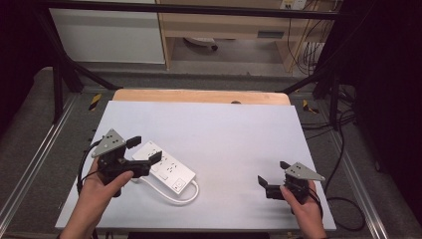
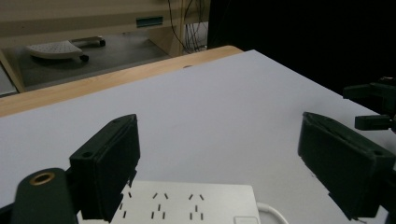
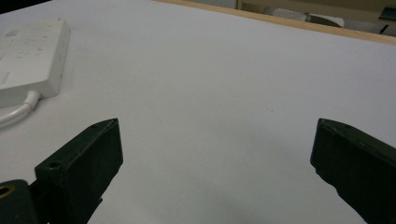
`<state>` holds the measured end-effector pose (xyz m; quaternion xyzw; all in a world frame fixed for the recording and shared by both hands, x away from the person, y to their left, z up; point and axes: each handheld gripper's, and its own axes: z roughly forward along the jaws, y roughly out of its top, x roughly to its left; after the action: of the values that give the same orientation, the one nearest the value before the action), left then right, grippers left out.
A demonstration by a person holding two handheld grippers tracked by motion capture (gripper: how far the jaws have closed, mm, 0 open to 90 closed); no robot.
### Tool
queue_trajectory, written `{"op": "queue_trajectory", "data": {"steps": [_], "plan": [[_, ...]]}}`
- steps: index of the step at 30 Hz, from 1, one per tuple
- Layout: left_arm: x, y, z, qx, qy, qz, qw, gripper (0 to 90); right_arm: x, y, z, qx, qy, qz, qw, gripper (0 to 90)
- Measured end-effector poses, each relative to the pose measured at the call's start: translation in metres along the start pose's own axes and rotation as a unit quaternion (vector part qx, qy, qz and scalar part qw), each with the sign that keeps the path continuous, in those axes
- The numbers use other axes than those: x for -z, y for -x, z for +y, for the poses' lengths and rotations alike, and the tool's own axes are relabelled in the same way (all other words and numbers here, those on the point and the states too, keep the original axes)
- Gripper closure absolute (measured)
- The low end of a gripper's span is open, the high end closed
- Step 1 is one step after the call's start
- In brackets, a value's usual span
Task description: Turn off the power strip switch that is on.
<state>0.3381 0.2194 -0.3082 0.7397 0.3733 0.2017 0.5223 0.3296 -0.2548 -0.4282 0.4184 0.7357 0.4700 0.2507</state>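
Observation:
A white power strip (image 1: 166, 167) lies flat on the white table (image 1: 229, 134) at the left, its white cord (image 1: 174, 197) looping toward the front. My left gripper (image 1: 145, 150) hovers open just over the strip's near-left end; in the left gripper view the strip (image 2: 187, 205) lies under and between the wide-apart jaws (image 2: 224, 168). My right gripper (image 1: 274, 173) is open near the front right edge, nothing between its jaws (image 3: 215, 163). In the right gripper view the power strip (image 3: 28, 60) lies far off at the upper left.
A wooden strip (image 1: 201, 96) runs along the table's far edge. Black frame bars and cables (image 1: 338, 124) stand around the table, with a wooden desk (image 1: 224, 25) beyond. The middle and right of the table top are bare white surface.

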Motion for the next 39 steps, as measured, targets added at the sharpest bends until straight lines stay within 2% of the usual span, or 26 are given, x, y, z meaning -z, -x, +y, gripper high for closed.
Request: {"op": "queue_trajectory", "data": {"steps": [3, 6, 13, 16, 21, 22, 23, 26, 27, 33, 34, 35, 36, 38, 39], "plan": [[-0.001, 0.001, 0.008, -0.007, -0.004, -0.006, 0.9999, 14.1, -0.001, 0.000, 0.000, 0.003, -0.003, 0.001, 1.0000, 2.9], [-0.001, 0.003, 0.010, -0.008, -0.003, -0.009, 0.9999, 19.3, -0.003, 0.000, -0.001, 0.008, -0.009, 0.001, 0.9999, 2.9], [-0.002, 0.002, 0.008, -0.015, -0.013, 0.001, 0.9998, 29.6, -0.007, -0.001, -0.001, 0.017, -0.017, 0.003, 0.9997, 2.9], [-0.002, 0.001, 0.007, -0.010, -0.009, -0.001, 0.9999, 33.1, -0.008, 0.001, -0.001, 0.015, -0.019, 0.003, 0.9997, 2.9], [-0.001, 0.001, 0.006, -0.014, -0.009, 0.005, 0.9998, 39.7, -0.009, 0.004, -0.002, 0.009, -0.021, 0.000, 0.9997, 2.9], [-0.001, 0.000, 0.006, -0.011, -0.007, 0.003, 0.9999, 41.6, -0.009, 0.004, -0.002, 0.009, -0.020, 0.000, 0.9998, 3.0], [0.000, -0.001, 0.006, -0.012, -0.008, 0.000, 0.9999, 48.7, -0.009, 0.004, -0.002, 0.011, -0.020, 0.000, 0.9997, 3.0], [0.001, -0.002, 0.004, -0.014, -0.010, -0.001, 0.9999, 51.9, -0.009, 0.003, -0.002, 0.011, -0.020, 0.000, 0.9997, 3.0], [0.002, -0.003, 0.004, -0.015, -0.009, 0.000, 0.9998, 56.0, -0.009, 0.003, -0.002, 0.012, -0.022, 0.002, 0.9997, 3.0], [0.001, -0.010, -0.001, -0.006, -0.006, 0.003, 1.0000, 64.6, -0.009, 0.002, -0.002, 0.015, -0.022, 0.003, 0.9996, 3.0], [0.001, -0.012, -0.003, -0.006, -0.003, 0.001, 1.0000, 66.5, -0.009, 0.002, -0.002, 0.015, -0.022, 0.003, 0.9996, 3.0], [0.001, -0.013, -0.004, -0.003, 0.002, -0.005, 1.0000, 75.4, -0.009, 0.003, -0.002, 0.015, -0.023, 0.003, 0.9996, 3.0], [0.002, -0.014, -0.006, -0.002, 0.009, -0.008, 0.9999, 75.4, -0.009, 0.003, -0.002, 0.015, -0.023, 0.003, 0.9996, 3.0], [0.002, -0.016, -0.008, 0.002, 0.017, -0.009, 0.9998, 83.5, -0.009, 0.002, -0.002, 0.016, -0.024, 0.005, 0.9996, 3.0], [0.002, -0.017, -0.009, 0.004, 0.018, -0.009, 0.9998, 83.5, -0.009, 0.002, -0.002, 0.016, -0.024, 0.005, 0.9996, 3.0]]}}
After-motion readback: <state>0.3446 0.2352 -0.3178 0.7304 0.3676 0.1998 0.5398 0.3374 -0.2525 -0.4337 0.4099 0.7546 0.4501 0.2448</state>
